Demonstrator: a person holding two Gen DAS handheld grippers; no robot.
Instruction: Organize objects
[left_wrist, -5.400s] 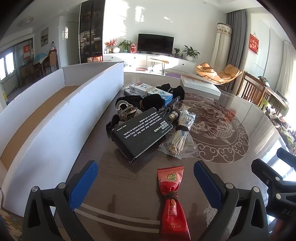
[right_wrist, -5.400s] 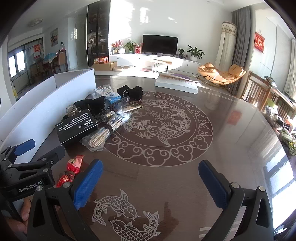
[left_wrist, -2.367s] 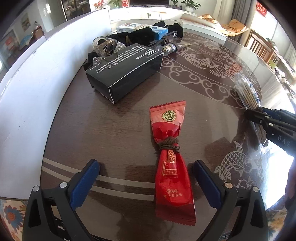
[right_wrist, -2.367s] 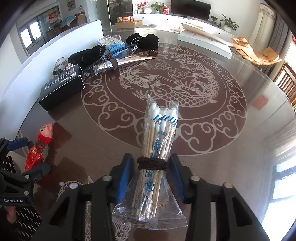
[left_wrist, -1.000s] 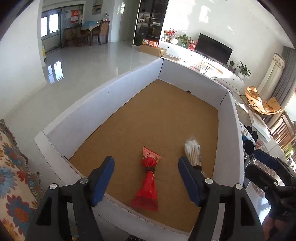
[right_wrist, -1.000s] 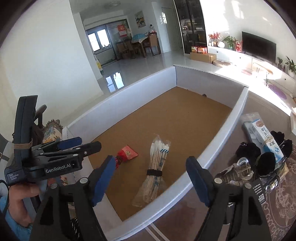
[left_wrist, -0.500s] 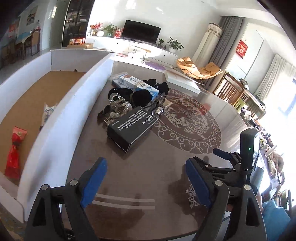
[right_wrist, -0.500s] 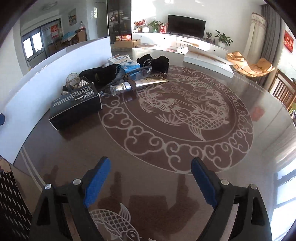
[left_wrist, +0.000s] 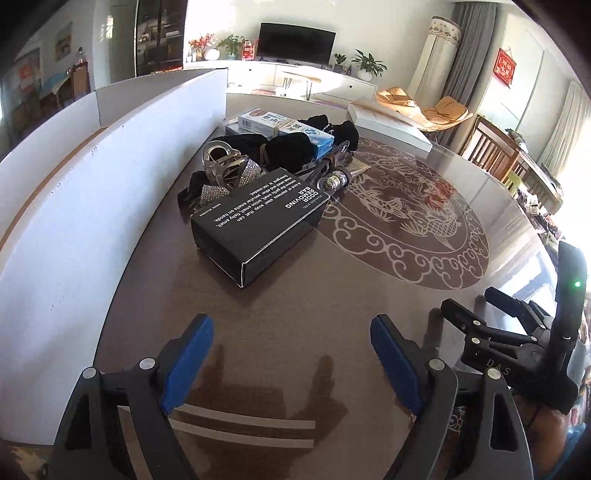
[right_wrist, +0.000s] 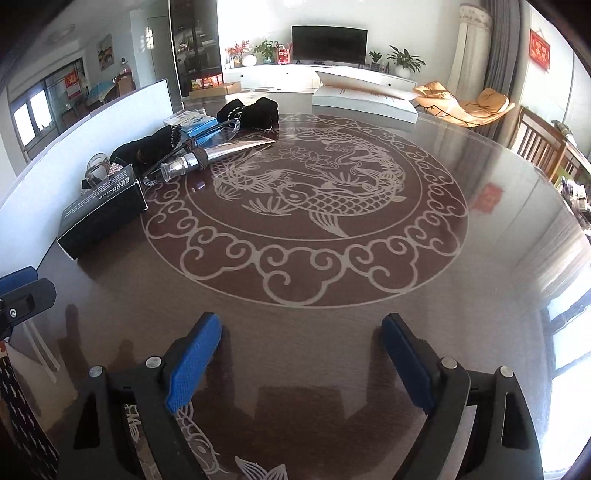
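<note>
Two grippers are held tilted down over the round brown surface (right_wrist: 498, 229), and nothing is gripped by either one. The left gripper (left_wrist: 291, 356) is pointed at bare wood near the edge, with its jaws spread wide after having just been opening, and only the surface is seen between the blue pads (left_wrist: 186, 363). The right gripper (right_wrist: 301, 363) is angled the same way over the fish pattern, with its jaws set wide apart too and nothing between them. In the left view, the right gripper (left_wrist: 476, 314) is seen off to the side, a bit of a hand (left_wrist: 546, 435) wrapped under it.

The stuff left to sort is piled further back: a black box (left_wrist: 258, 221) lies closest, just beside the white wall of the big cardboard tray (left_wrist: 92, 206). Behind it, some glittery clips (left_wrist: 225, 173), black pouches (left_wrist: 291, 147), a blue and white carton (left_wrist: 284, 127) and a clear tube with a silver cap (right_wrist: 207, 155) are bunched together, touching one another. A flat white box (right_wrist: 365, 99) is parked at the far rim, well apart from the pile.
</note>
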